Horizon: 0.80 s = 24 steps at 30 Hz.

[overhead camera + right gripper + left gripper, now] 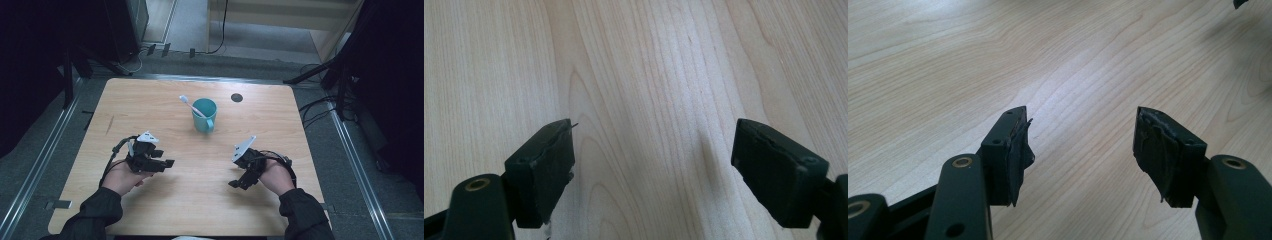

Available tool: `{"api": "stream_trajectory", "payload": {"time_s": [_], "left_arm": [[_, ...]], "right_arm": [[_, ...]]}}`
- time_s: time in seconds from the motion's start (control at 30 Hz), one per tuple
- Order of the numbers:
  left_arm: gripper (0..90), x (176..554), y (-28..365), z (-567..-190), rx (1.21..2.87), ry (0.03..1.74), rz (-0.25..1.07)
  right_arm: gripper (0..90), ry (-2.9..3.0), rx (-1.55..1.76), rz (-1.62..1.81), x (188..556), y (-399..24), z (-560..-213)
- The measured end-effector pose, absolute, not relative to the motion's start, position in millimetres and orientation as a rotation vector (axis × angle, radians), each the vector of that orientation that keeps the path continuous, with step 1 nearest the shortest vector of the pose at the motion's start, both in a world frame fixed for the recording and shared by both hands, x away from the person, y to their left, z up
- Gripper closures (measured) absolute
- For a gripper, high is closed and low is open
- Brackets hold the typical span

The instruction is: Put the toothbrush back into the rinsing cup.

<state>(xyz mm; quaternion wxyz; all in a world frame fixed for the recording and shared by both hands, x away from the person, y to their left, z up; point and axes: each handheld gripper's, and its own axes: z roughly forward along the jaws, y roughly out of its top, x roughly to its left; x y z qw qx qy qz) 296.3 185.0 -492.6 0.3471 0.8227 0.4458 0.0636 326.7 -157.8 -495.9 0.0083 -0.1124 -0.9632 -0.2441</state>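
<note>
A teal mug (204,116) stands upright on the far middle of the wooden table (150,107), with a pink-and-white toothbrush (192,105) leaning out of it to the left. My left gripper (165,158) hovers over the near left of the table, held by a hand, open and empty. In the left gripper view its jaws (1080,145) stand apart over bare wood. My right gripper (239,182) is at the near right, also open and empty. Its pads (546,165) in the right gripper view are wide apart over the wood grain. Both grippers are well short of the mug.
A small dark round hole (237,97) sits in the tabletop right of the mug. Metal rails (40,165) run along the floor on both sides. Dark stands and cables (320,107) surround the table's far corners.
</note>
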Motion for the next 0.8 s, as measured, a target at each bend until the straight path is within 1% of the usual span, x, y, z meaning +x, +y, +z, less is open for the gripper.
{"api": "stream_trajectory", "payload": {"time_s": [0.8], "left_arm": [[35.8, 298.0, 186.5, -502.4, 2.211, 1.200, 0.180]], "right_arm": [[17.4, -3.001, -0.329, -0.744, 329.1, -152.4, -499.3]]}}
